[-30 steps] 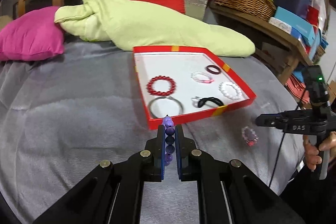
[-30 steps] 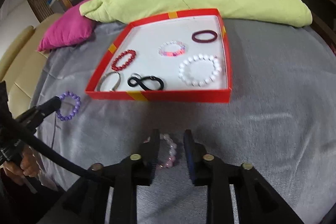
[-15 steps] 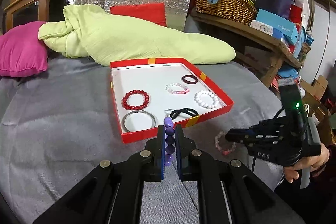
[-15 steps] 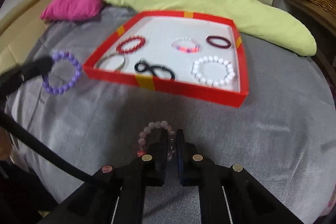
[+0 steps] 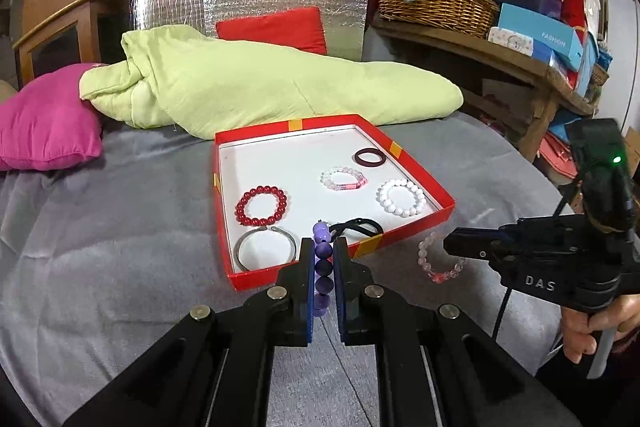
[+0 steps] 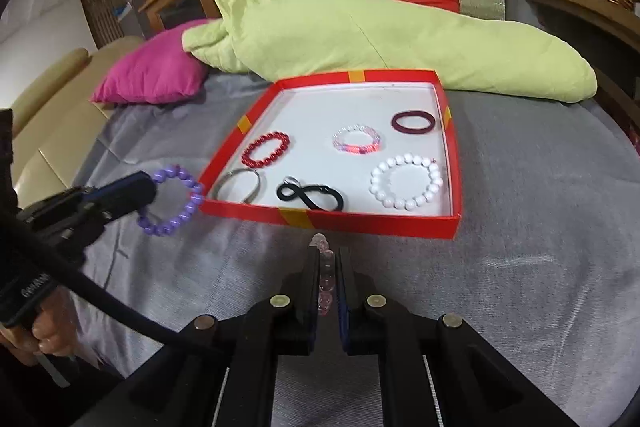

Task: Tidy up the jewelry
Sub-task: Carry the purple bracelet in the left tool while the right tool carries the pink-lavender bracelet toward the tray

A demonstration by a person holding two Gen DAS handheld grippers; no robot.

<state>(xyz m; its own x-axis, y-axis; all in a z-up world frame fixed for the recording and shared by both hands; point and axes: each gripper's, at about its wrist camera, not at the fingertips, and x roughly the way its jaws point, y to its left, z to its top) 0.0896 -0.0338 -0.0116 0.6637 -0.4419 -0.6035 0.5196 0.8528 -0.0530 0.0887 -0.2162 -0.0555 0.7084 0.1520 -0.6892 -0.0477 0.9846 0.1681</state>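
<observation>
Grey bedding (image 6: 520, 187) is spread beneath a red tray (image 6: 332, 217), in which six pieces are already laid. A purple bracelet (image 6: 176, 201) is pinched by the left gripper (image 5: 323, 259) beside the tray's left front corner; a pink bracelet (image 5: 438, 263) is clamped in the right gripper (image 6: 329, 267) before its front wall. Both are judged still to be placed.

Even indoor light, fisheye-bent edges, perhaps slightly soft

A grey-covered bed (image 5: 120, 235) fills the lower frame; a wooden shelf (image 5: 520, 63) with a wicker basket (image 5: 432, 3) stands upper right.
</observation>
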